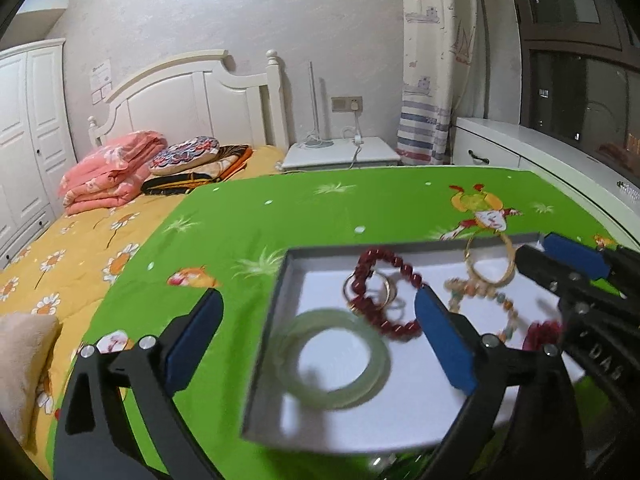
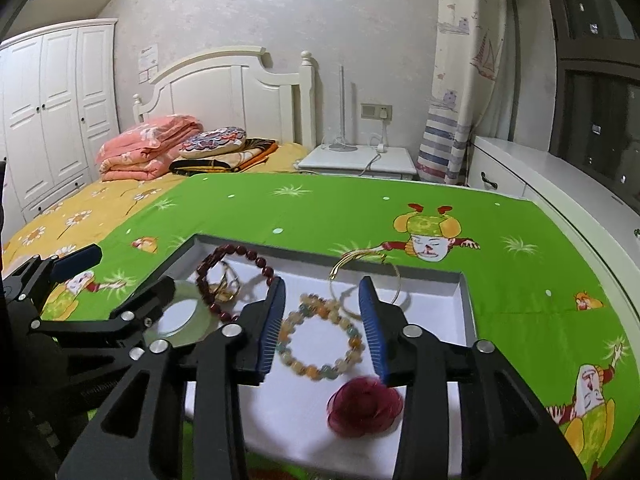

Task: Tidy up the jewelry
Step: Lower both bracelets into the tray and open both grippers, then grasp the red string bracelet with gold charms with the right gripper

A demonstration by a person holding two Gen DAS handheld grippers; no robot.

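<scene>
A shallow white tray with a grey rim (image 1: 360, 250) (image 2: 466, 300) lies on the green cloth. It holds a pale jade bangle (image 1: 286, 360) (image 2: 188, 291), a dark red bead bracelet (image 1: 400, 326) (image 2: 240, 250), gold rings (image 1: 386, 288), a thin gold bangle (image 1: 490, 280) (image 2: 336, 272), a pastel bead bracelet (image 1: 484, 292) (image 2: 316, 372) and a dark red fabric flower (image 1: 542, 332) (image 2: 362, 408). My left gripper (image 1: 316, 300) (image 2: 134, 266) is open, straddling the tray's left wall above the jade bangle. My right gripper (image 2: 322, 286) (image 1: 534, 245) is open over the pastel bracelet, holding nothing.
The green cartoon-print cloth (image 2: 360, 216) covers the work surface. A bed with a yellow sheet (image 1: 80, 256) and folded pink quilt (image 1: 108, 172) lies to the left. A white nightstand (image 2: 360, 160) stands behind, and a white cabinet (image 2: 560, 184) runs along the right edge.
</scene>
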